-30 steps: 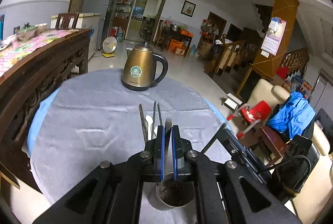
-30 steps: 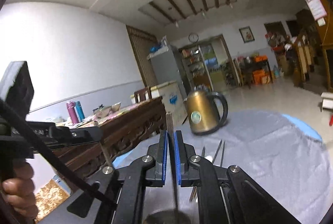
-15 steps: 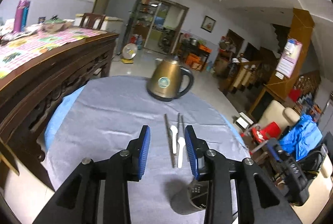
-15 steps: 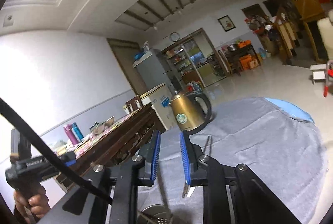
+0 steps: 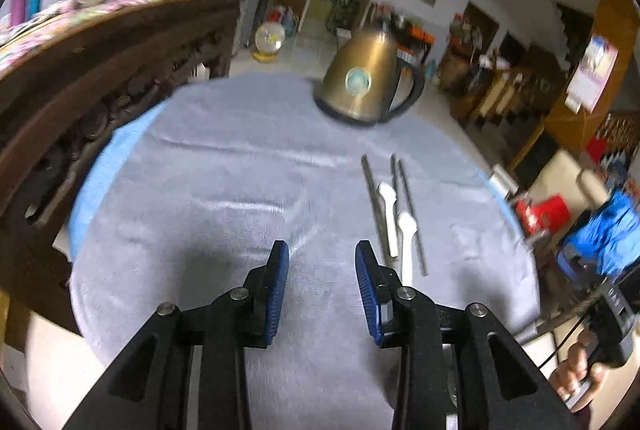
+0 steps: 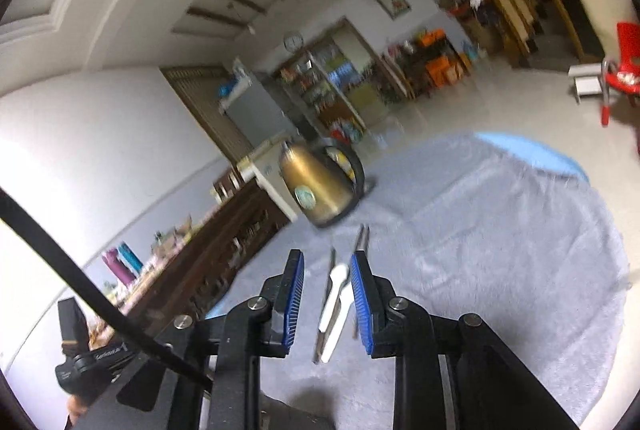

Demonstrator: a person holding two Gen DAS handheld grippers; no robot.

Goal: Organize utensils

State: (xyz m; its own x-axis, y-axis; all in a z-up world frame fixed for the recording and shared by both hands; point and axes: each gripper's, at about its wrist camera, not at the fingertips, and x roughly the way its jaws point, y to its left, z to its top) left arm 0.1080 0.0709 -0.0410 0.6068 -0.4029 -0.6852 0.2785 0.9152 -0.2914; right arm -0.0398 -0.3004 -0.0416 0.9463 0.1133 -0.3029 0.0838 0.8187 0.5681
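Observation:
Two white spoons [image 5: 390, 218] and several dark metal chopsticks [image 5: 412, 214] lie side by side on the grey tablecloth [image 5: 224, 198], right of centre in the left wrist view. My left gripper [image 5: 322, 286] is open and empty, just left of their near ends. In the right wrist view the white spoons [image 6: 334, 306] and chopsticks [image 6: 360, 242] lie on the cloth beyond my right gripper [image 6: 326, 302], which is open and empty above them. The utensil cup is hidden behind the gripper bodies.
A brass-coloured kettle [image 5: 364, 82] stands at the far side of the round table; it also shows in the right wrist view [image 6: 316, 190]. A dark carved wooden sideboard [image 5: 80, 82] runs along the left. The person's hand [image 5: 580, 370] holds the other gripper at the right.
Both grippers were shut on thin utensils over the metal cup a second ago. They have opened, empty, and moved off; the cup has dropped out of sight.

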